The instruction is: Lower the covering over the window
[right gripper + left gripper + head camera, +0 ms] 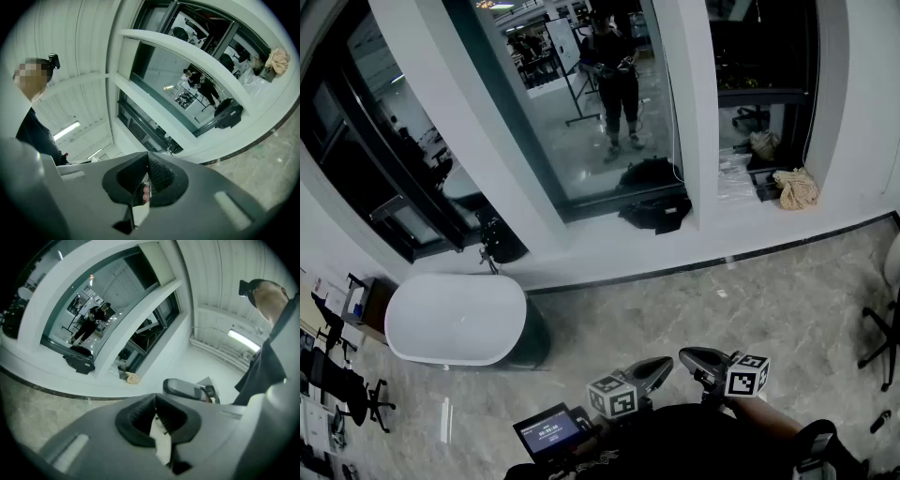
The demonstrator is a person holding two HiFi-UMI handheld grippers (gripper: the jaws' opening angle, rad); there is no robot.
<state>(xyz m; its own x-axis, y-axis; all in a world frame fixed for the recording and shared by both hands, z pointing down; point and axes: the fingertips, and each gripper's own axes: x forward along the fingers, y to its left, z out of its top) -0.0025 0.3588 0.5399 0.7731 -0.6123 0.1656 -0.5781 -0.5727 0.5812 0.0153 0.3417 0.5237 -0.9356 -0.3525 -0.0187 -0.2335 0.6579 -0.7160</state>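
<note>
The large window fills the top of the head view; its dark glass reflects a standing person, and I see no covering over the panes. A thin cord hangs beside the right pillar. Both grippers are low, over the floor and well short of the window. The left gripper and the right gripper sit side by side, tips nearly touching. In the left gripper view the left gripper is shut with nothing between its jaws. The right gripper is likewise shut and empty. The window shows in both gripper views.
A white oval tub stands on the marble floor at left. A black bag and a beige bundle lie on the window ledge. A chair base stands at right, dark chairs at far left, and a small screen below.
</note>
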